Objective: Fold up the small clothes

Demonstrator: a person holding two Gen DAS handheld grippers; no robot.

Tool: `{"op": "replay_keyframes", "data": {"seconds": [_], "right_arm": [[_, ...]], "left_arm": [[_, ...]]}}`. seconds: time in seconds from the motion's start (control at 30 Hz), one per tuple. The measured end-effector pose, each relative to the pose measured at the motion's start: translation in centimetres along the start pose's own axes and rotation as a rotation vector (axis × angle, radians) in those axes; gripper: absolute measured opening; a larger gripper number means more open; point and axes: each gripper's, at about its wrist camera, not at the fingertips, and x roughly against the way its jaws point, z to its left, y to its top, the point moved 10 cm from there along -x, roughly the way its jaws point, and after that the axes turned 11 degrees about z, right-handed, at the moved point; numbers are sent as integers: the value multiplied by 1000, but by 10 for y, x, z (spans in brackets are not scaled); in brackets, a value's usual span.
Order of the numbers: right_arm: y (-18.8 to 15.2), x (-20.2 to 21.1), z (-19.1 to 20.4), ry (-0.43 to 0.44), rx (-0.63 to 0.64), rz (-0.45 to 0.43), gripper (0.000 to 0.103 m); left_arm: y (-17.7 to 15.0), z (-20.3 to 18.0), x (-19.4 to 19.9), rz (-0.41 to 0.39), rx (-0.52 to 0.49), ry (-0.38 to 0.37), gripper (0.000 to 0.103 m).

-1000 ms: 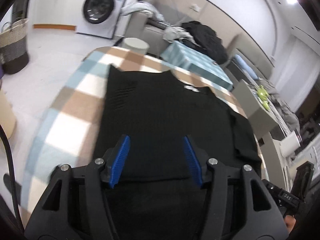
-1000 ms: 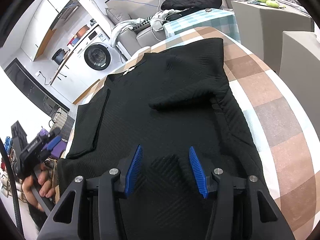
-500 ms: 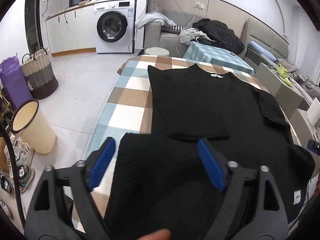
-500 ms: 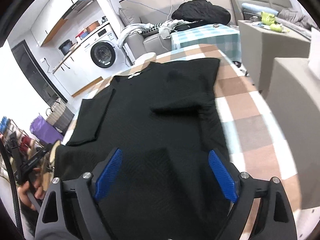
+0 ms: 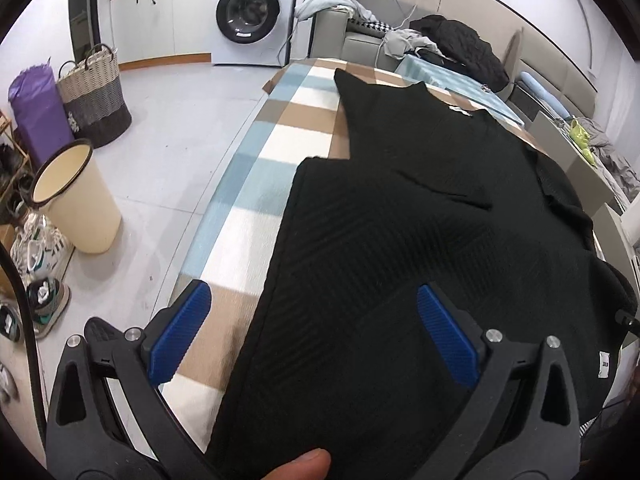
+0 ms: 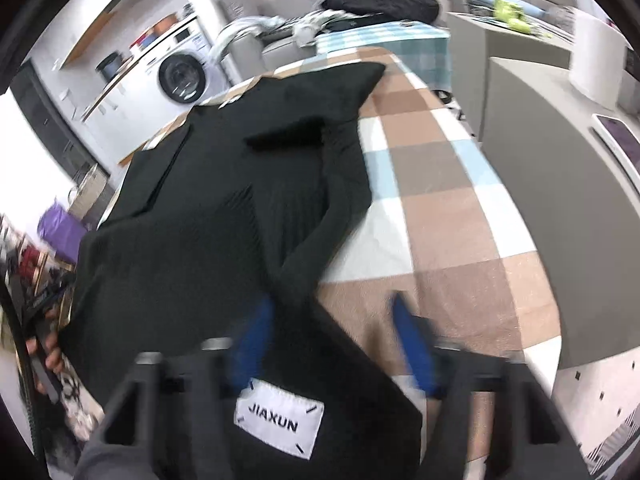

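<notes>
A black ribbed T-shirt (image 5: 400,208) lies on the checked tablecloth (image 5: 280,128), both sleeves folded in. Its hem end is lifted toward the cameras. My left gripper (image 5: 316,340) is open wide; the hem drapes over and between its blue pads (image 5: 180,332), with a thumb (image 5: 300,466) on the cloth. In the right wrist view the shirt (image 6: 224,200) is bunched on the checked table (image 6: 440,184), and a hem corner with a white JIAXUN label (image 6: 280,422) lies over my right gripper (image 6: 332,344), which looks open, blurred.
A cream bin (image 5: 76,196), woven basket (image 5: 94,96), purple bag (image 5: 34,112) and shoes (image 5: 40,296) stand on the floor left. Washing machine (image 5: 252,12) and sofa with clothes (image 5: 440,40) behind. Grey cabinets (image 6: 560,160) stand close on the table's right.
Both grippers opened wide and pulled back toward the near edge. The shirt's hem end came up with them and now drapes over both grippers; the right view is blurred by motion.
</notes>
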Motion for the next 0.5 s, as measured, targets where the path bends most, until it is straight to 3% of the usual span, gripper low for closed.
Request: {"op": "replay_keyframes", "data": {"seconds": [0.03, 0.07, 0.17, 0.27, 0.43, 0.5], "right_arm": [[0, 0, 4, 23, 20, -1, 10], [3, 4, 5, 42, 36, -19, 7], [16, 8, -18, 10, -16, -45, 7], [21, 5, -39, -15, -93, -44, 16], [11, 4, -34, 36, -99, -35, 41], [3, 6, -31, 58, -93, -32, 42]], "left_arm": [[-2, 1, 2, -2, 1, -1, 102], [-2, 1, 3, -4, 1, 0, 102], [-6, 3, 7, -7, -2, 4, 102], [-10, 4, 4, 11, 3, 5, 102], [-16, -1, -11, 73, -14, 9, 101], [-16, -6, -17, 93, -30, 3, 85]]}}
